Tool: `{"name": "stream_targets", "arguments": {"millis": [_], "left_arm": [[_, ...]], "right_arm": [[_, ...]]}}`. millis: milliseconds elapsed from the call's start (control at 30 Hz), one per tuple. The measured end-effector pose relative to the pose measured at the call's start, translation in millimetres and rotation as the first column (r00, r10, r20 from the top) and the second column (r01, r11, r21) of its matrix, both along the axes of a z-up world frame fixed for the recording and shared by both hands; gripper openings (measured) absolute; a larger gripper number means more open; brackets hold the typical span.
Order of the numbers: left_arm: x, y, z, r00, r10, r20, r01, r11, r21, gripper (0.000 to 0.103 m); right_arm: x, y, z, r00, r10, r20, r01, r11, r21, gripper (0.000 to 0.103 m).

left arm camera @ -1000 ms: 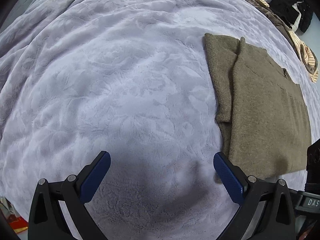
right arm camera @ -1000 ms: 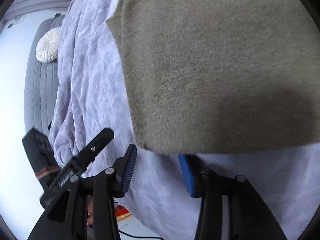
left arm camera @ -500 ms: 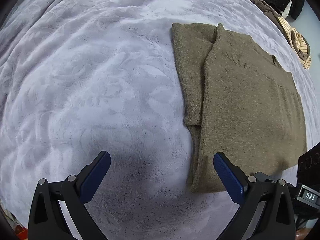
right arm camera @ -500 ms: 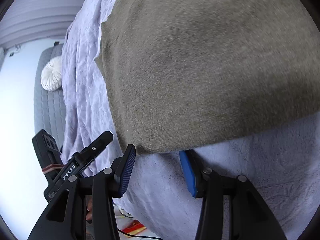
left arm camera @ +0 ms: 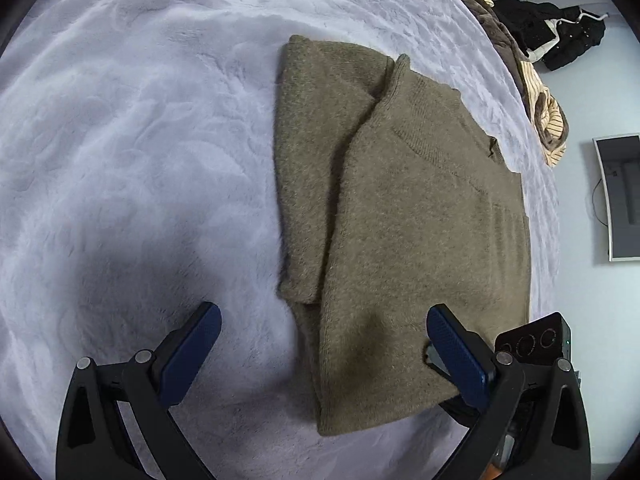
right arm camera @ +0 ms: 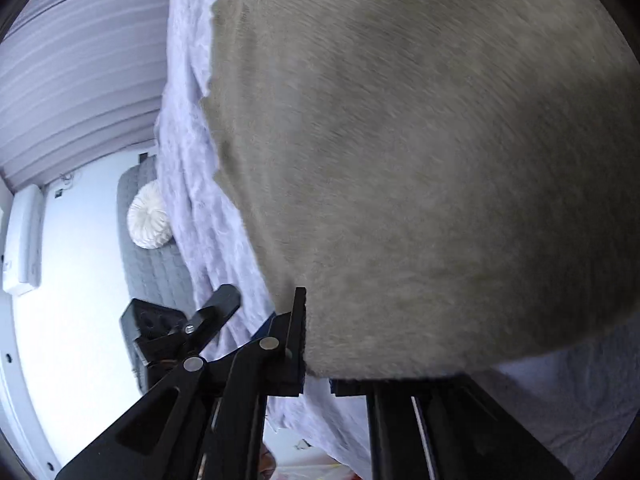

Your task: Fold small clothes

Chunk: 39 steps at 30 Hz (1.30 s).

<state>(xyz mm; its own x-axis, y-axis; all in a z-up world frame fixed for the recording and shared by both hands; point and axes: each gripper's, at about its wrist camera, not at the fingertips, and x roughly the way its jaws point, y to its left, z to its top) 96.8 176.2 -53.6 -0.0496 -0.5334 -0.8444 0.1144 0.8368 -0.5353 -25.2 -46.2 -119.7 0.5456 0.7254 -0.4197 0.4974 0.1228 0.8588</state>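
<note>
An olive knitted sweater (left arm camera: 420,220) lies folded lengthwise on the pale lilac bedspread (left arm camera: 140,140), one sleeve laid along its left side. My left gripper (left arm camera: 324,316) hovers open over the sweater's near left corner, and its blue pads (left arm camera: 456,356) straddle that corner without touching it. In the right wrist view the sweater (right arm camera: 420,160) fills most of the frame. My right gripper (right arm camera: 316,376) is closing its jaws on the near hem at the sweater's corner. One finger (right arm camera: 298,320) presses against the fabric edge; the other is hidden under it.
A heap of striped and brown clothes (left arm camera: 540,120) and a black garment (left arm camera: 556,36) lie at the bed's far right. A framed panel (left arm camera: 620,196) hangs on the wall there. A round white cushion (right arm camera: 150,216) rests on a grey quilted surface beyond the bedspread.
The left gripper swung right and tipped down, so the sweater's near corner now lies between its open fingers. The right gripper rolled and its jaws went from open to closed on the hem.
</note>
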Motion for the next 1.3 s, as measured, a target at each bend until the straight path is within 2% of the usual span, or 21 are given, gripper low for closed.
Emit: {"name": "stream_targets", "arguments": {"millis": [200,333,433,533,567,633,667,733,800,833,900,933,967,1000,1067,1167,1200,1233,1300], "left_arm": [[31.8,-29.4,-13.8,0.997,-0.056,-0.060,0.046,0.986,-0.162,0.103],[45.6,-50.5,-16.7,0.993,-0.099,-0.056,0.089,0.984,-0.151,0.103],[46.6,-69.7,2.2,0.993,-0.115,0.013,0.116,0.985,-0.130,0.102],[36.4,-92.0,21.7,0.977,-0.182,0.115,0.188,0.981,-0.046,0.102],[33.4,-101.3,22.8,0.968,-0.209,0.137,0.212,0.977,-0.005,0.102],[28.0,-112.9,18.6,0.956,-0.251,0.151,0.243,0.967,0.069,0.102],[25.9,-117.4,14.9,0.951,-0.264,0.163,0.246,0.962,0.122,0.102],[23.2,-120.9,8.3,0.944,-0.290,0.157,0.263,0.949,0.173,0.101],[22.4,-122.5,3.6,0.941,-0.303,0.154,0.267,0.939,0.217,0.101],[22.7,-123.2,2.1,0.941,-0.302,0.151,0.265,0.938,0.224,0.101],[24.4,-122.9,-1.1,0.946,-0.291,0.143,0.254,0.940,0.229,0.101],[25.2,-123.9,-2.8,0.948,-0.286,0.139,0.249,0.940,0.235,0.101],[25.8,-123.4,-4.5,0.950,-0.283,0.135,0.246,0.939,0.241,0.101],[25.8,-122.9,-5.8,0.951,-0.280,0.131,0.242,0.938,0.248,0.101],[24.9,-121.9,-6.1,0.953,-0.271,0.135,0.229,0.936,0.267,0.101],[25.4,-116.9,-2.7,0.953,-0.253,0.165,0.195,0.932,0.306,0.071],[26.3,-116.0,0.4,0.955,-0.240,0.176,0.182,0.938,0.296,0.048],[27.1,-115.3,4.2,0.952,-0.237,0.192,0.170,0.936,0.308,0.030],[26.8,-114.8,11.5,0.944,-0.248,0.216,0.169,0.930,0.326,0.023]], "right_arm": [[13.6,-10.2,37.8,0.990,0.033,0.136,-0.031,0.999,-0.013,0.008],[16.9,-10.3,46.7,0.985,0.060,0.163,-0.056,0.998,-0.031,0.008],[22.0,-2.4,44.5,0.985,0.082,0.152,-0.077,0.996,-0.034,0.008],[22.1,7.5,38.1,0.982,0.163,0.095,-0.159,0.986,-0.057,0.008],[20.8,11.2,34.3,0.975,0.214,0.057,-0.210,0.976,-0.064,0.012],[19.4,18.2,28.1,0.945,0.326,-0.025,-0.327,0.941,-0.086,0.013],[17.4,22.3,28.8,0.920,0.388,-0.058,-0.392,0.914,-0.107,0.017],[10.9,19.0,40.4,0.877,0.473,-0.087,-0.481,0.858,-0.180,0.027],[9.7,8.1,58.9,0.856,0.511,-0.075,-0.513,0.824,-0.241,0.058],[9.8,0.1,67.5,0.857,0.510,-0.068,-0.508,0.818,-0.269,0.059],[14.6,-19.5,87.1,0.869,0.494,-0.040,-0.476,0.809,-0.345,0.059],[17.4,-29.7,97.3,0.881,0.473,-0.026,-0.442,0.801,-0.404,0.055],[20.2,-40.5,104.7,0.894,0.448,-0.021,-0.406,0.788,-0.464,0.048],[24.3,-50.4,108.6,0.907,0.420,-0.032,-0.375,0.771,-0.515,0.033],[32.4,-65.5,100.8,0.922,0.377,-0.083,-0.357,0.749,-0.558,0.015],[44.6,-73.3,65.2,0.920,0.360,-0.157,-0.386,0.756,-0.529,0.011],[44.2,-74.5,55.2,0.916,0.365,-0.165,-0.395,0.762,-0.513,0.008],[42.2,-75.3,46.8,0.914,0.369,-0.166,-0.401,0.771,-0.496,0.007],[35.4,-76.1,36.0,0.921,0.364,-0.141,-0.385,0.789,-0.479,0.006]]}}
